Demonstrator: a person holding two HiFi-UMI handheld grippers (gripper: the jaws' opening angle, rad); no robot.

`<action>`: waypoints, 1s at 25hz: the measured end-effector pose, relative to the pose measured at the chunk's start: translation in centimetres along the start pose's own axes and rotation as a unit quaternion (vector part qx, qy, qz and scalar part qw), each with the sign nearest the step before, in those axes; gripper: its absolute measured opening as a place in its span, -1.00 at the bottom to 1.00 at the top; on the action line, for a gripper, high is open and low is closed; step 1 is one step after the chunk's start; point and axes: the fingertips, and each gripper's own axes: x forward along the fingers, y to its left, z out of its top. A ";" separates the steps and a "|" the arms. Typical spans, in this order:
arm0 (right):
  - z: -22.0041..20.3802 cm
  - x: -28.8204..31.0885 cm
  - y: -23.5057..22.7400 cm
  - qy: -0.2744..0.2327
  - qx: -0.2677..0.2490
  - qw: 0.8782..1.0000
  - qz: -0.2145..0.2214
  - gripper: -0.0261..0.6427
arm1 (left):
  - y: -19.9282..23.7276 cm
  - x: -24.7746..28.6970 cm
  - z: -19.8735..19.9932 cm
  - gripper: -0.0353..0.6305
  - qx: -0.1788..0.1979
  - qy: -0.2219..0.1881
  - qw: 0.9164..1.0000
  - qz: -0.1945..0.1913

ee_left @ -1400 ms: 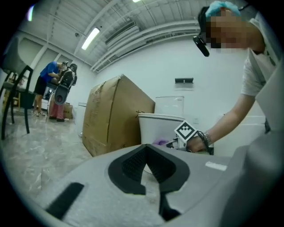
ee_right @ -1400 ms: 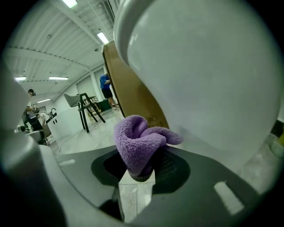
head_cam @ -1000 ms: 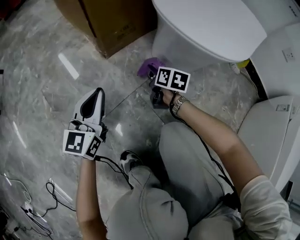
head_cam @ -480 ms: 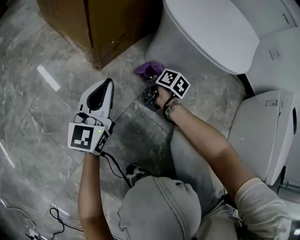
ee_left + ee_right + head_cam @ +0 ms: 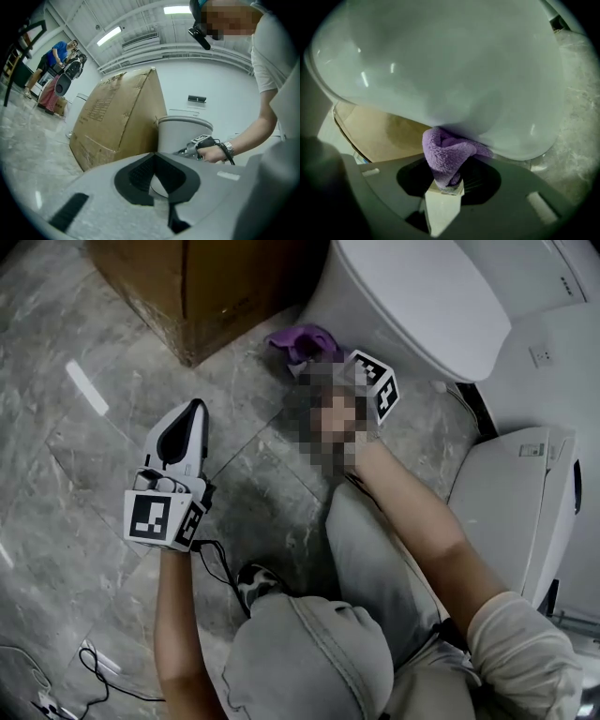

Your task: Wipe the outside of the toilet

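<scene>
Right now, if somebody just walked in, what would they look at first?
Probably the fluffy purple cloth, pinched in the fingers of the right gripper and pressed against the outside of the big white toilet. Next comes the large brown cardboard box standing on the grey marble floor beside the toilet. The left gripper is off to the left over the floor, shut and empty.

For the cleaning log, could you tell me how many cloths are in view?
1: the purple cloth, clamped in the right tool and pressed against the toilet; others may be hidden.
</scene>
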 end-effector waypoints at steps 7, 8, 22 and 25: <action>1.8 -2.7 7.1 -0.027 0.009 0.996 0.088 -0.49 | -0.4 0.0 0.1 -0.88 0.008 0.007 1.000 -0.001; 2.1 -3.1 7.9 -0.027 0.013 0.995 0.096 -0.49 | -0.6 0.4 0.2 -0.88 0.009 0.006 1.000 -0.002; 3.1 -7.9 15.6 -0.078 0.024 0.968 0.237 -0.49 | -0.6 2.4 -2.0 -0.88 -0.008 0.014 1.000 -0.012; 1.5 -5.3 11.5 -0.086 0.073 0.973 0.200 -0.49 | 0.2 2.2 -3.0 -0.88 -0.020 0.016 1.000 -0.006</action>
